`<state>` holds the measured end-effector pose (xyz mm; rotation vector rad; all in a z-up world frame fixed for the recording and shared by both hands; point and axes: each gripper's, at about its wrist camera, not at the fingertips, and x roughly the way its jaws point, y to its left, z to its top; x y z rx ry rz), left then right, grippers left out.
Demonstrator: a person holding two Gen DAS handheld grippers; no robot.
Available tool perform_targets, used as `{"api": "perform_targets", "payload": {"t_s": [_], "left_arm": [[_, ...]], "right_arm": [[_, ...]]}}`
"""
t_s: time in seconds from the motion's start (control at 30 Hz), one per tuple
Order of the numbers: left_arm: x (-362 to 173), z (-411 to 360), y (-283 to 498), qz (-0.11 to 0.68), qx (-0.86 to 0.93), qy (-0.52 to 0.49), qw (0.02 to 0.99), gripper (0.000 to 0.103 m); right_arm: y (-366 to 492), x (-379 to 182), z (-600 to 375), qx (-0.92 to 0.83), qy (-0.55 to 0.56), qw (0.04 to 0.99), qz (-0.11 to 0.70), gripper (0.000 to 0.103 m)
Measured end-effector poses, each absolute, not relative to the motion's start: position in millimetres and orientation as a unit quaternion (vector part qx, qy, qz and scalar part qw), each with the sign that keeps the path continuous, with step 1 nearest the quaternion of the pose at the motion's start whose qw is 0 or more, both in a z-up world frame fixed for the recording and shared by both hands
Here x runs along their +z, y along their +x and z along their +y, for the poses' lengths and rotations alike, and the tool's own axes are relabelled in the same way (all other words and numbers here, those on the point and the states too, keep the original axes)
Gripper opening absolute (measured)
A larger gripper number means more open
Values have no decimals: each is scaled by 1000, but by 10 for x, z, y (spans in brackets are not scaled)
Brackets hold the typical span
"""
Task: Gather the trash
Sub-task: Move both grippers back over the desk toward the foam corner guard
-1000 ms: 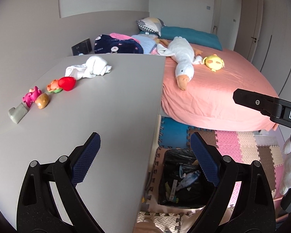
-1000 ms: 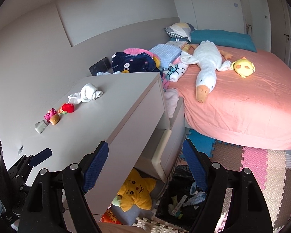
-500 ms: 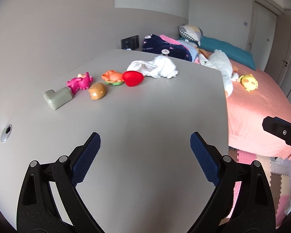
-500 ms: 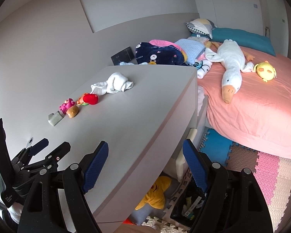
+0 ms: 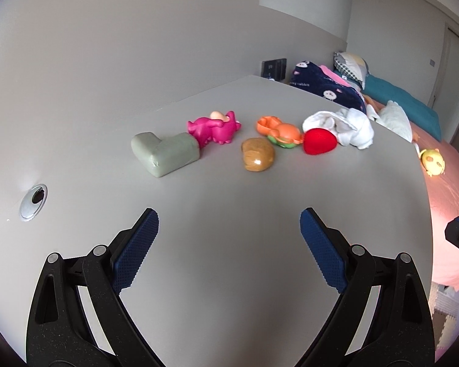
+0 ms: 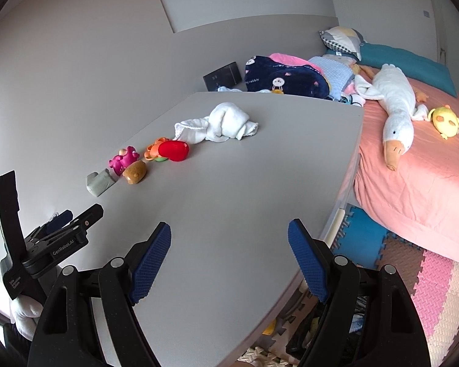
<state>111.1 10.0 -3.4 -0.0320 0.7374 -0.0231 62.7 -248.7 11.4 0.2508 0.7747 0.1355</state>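
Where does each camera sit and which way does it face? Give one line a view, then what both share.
Left wrist: on the left gripper, low over the desk, facing the toys; its open jaws show, plus the right gripper's tip at right.
Right wrist: on the right gripper, higher, facing desk and bed; its open jaws and the left gripper show.
Shared: red toy, white cloth.

Grey desk (image 5: 260,214) bears toys (image 5: 257,154) and cloth (image 5: 348,125).
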Motion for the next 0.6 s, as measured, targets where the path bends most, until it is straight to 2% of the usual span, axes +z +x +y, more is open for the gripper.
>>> {"api": "perform_targets", "payload": {"t_s": [0.27, 0.6], "left_arm": [[-90, 513, 1509, 364, 13, -63, 929, 91], [-167, 670, 1897, 386, 5, -67, 920, 91]], "right_arm": [[904, 83, -2323, 60, 102, 916, 383, 79], [1234, 24, -2163, 61, 87, 913, 393, 79]]}}
